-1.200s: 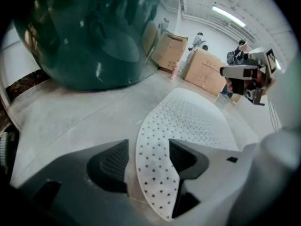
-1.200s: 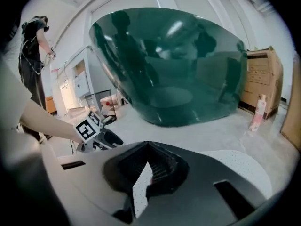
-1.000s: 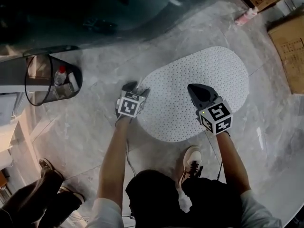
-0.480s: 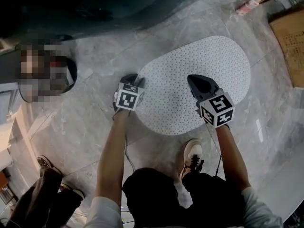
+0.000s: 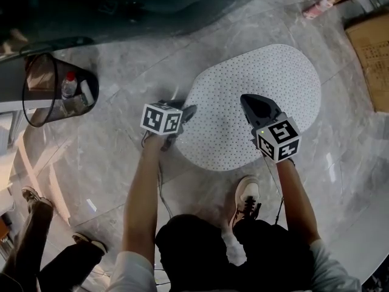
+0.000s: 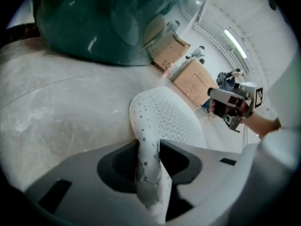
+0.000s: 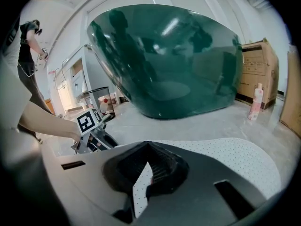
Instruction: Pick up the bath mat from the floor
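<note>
Left gripper [image 6: 149, 161], jaws just closing, pinching bath mat [image 5: 261, 84] edge; right gripper [image 7: 143, 178] likewise (other side)

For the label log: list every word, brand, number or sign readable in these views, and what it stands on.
No text can be read anywhere.
Left marker cube and right marker cube: black-and-white square patterns, no letters.
Boxes: any print too blurred.
Pink bottle: label too small.
Capped bottle in the bin: label too small.
Mat: dots only, no print.
</note>
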The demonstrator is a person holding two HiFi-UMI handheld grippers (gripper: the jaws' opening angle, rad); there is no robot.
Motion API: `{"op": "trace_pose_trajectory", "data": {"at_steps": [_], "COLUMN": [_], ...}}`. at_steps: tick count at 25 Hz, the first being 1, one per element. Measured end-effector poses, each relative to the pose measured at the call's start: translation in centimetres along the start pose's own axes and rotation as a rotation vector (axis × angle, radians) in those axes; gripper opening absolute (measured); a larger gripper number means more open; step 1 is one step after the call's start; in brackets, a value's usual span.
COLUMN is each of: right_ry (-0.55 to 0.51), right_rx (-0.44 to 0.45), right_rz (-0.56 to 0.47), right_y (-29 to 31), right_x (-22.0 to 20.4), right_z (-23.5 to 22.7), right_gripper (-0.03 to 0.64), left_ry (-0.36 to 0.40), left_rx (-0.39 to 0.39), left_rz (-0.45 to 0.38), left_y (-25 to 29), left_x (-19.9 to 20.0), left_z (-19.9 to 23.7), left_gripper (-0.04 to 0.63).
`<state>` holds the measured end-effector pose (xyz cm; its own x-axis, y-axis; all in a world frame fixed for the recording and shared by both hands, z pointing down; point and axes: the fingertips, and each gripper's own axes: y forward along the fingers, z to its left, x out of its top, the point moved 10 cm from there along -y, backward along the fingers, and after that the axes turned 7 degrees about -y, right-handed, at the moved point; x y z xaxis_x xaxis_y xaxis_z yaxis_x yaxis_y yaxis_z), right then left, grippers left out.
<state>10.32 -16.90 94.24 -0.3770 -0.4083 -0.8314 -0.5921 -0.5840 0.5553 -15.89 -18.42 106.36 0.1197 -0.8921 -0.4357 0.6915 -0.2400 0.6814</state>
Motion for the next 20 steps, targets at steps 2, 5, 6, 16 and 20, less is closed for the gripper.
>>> {"op": "trace_pose_trajectory", "data": {"at_steps": [2,5,6,16,20], "right_ry": [-0.003,-0.003,-0.002,0.019,0.085], "right_rx": [0.000,-0.005,-0.007,-0.067,-0.128], "right_rz": [-0.003,-0.002,-0.001,-0.026,-0.023], "right_y": [-0.2,-0.4,-0.5,-3.9,-9.6], "right_x": [-0.1,0.0,0.0,1.8,5.6], "right_z": [0.1,0.0,-0.1,-0.2,-0.1], "right_gripper": [0.006,0.006,0.006,0.007,0.006], "left_ry": [-0.039,-0.005,0.021,0.232,0.265], "left_rx": [-0.031,-0.032,-0.027,0.049,0.068], "left_rz": [0.005,0.038,0.054,-0.071,-0.116], "left_y": [0.1,0.0,0.1,-1.8,-5.6], "left_x": [-0.4,-0.4,-0.5,-0.2,2.5], "left_z": [-0.1,-0.6,-0.8,-5.5,-11.8], "left_gripper": [0.149,0.170,0.169,0.035,0.034]}}
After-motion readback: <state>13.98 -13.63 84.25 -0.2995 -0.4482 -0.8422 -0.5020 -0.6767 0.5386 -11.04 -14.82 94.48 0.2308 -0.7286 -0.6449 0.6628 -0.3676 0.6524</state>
